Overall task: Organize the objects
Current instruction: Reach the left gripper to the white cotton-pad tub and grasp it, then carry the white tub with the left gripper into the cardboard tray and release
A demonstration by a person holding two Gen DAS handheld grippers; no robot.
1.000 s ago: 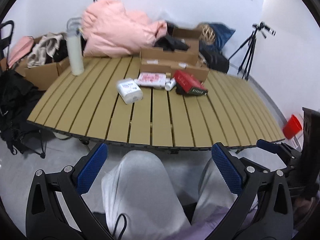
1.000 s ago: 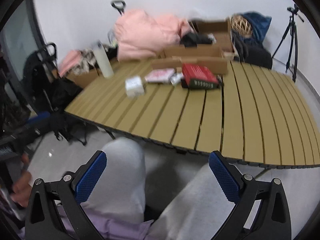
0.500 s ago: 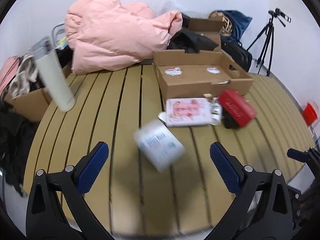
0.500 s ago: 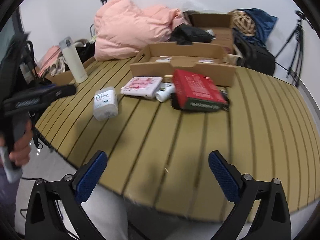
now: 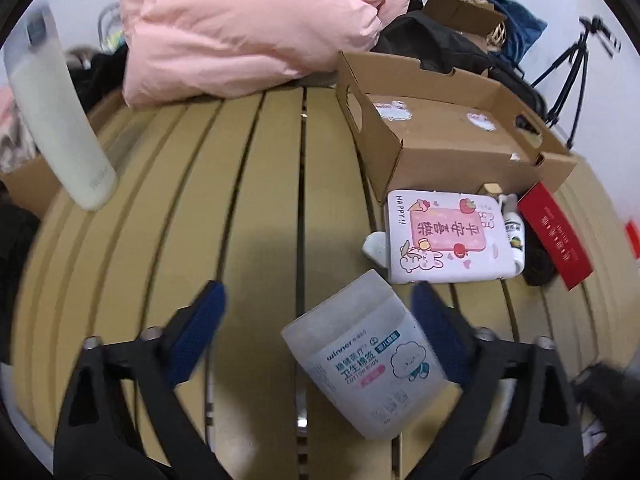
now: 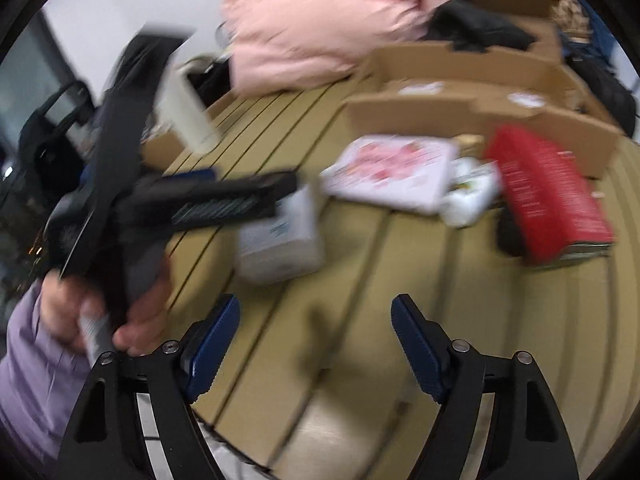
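Cotton-bud pack (image 5: 370,364), white with blue print, lying tilted on the slatted tan table (image 5: 256,208), between the blue pads of the left gripper (image 5: 318,334) and nearer the right-hand pad than the left; whether that pad touches the pack cannot be told through the blur. Jaws of this gripper set wide, having just been closing, not clamped on the pack. Just beyond the pack, a flat white-and-pink box (image 5: 448,236) with cartoon rabbits, a small white bottle (image 5: 512,228) at its right edge, then a red box (image 5: 556,236) propped over something dark. Behind these, an open cardboard tray (image 5: 448,136), bare inside apart from stickers. At the table's far edge a heap of pink padded fabric (image 5: 248,24); far left, a tall white flask (image 5: 60,120), smeared by motion. Seen from the right wrist, heavily blurred: right gripper (image 6: 316,344) over bare slats near the table's front edge, jaws wide with nothing between them, having just been closing too; the pack (image 6: 280,236) ahead, partly hidden behind the left gripper, gripped by a hand (image 6: 104,308) in a lilac sleeve (image 6: 36,364).
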